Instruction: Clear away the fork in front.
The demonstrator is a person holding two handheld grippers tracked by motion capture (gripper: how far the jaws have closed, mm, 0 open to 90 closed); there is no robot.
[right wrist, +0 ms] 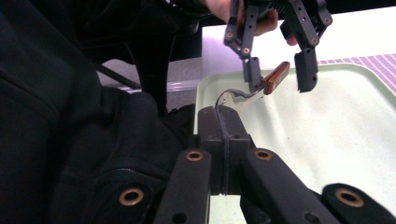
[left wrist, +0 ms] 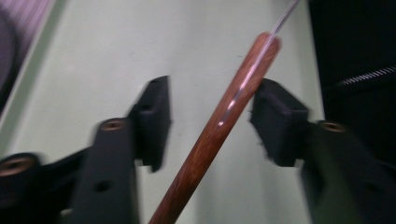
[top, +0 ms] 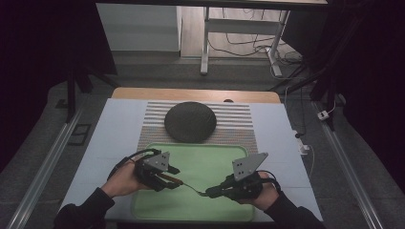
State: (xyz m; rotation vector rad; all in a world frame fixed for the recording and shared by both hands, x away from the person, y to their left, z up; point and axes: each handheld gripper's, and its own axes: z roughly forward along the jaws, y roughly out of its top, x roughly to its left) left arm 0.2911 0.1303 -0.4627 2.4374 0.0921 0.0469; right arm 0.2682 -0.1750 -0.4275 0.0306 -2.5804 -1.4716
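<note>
Over the near edge of the desk (top: 119,124), we hold a wooden-handled utensil (top: 188,186) between two tools above the green tray (top: 215,210). Our right tool (right wrist: 223,135) is clenched on the utensil's metal end, its black jaws pressed together around the thin steel; whether that end is a spoon bowl or fork tines, we cannot tell, because the jaws cover it. Our left tool (left wrist: 210,119) stands released, its jaws apart on either side of the reddish-brown handle (left wrist: 219,126), one pad touching or nearly touching the wood and the other well clear.

We judge the step in hand to be a handover, or a two-point grip, with the left tool about to close. To do it well, we would centre the handle between the pads first, since it now runs slantwise across the gap and sits close to one side. We would close squarely on the thick wooden part, not the slim metal neck, and keep the right tool firm until the left has a sure hold. The utensil hangs just above the tray's near half, so a slip would likely land there.

Behind the tray, a dark round lid or plate (top: 190,121) rests on a striped mat (top: 239,121) toward the far edge. We can read no brand, label or writing on anything here.
</note>
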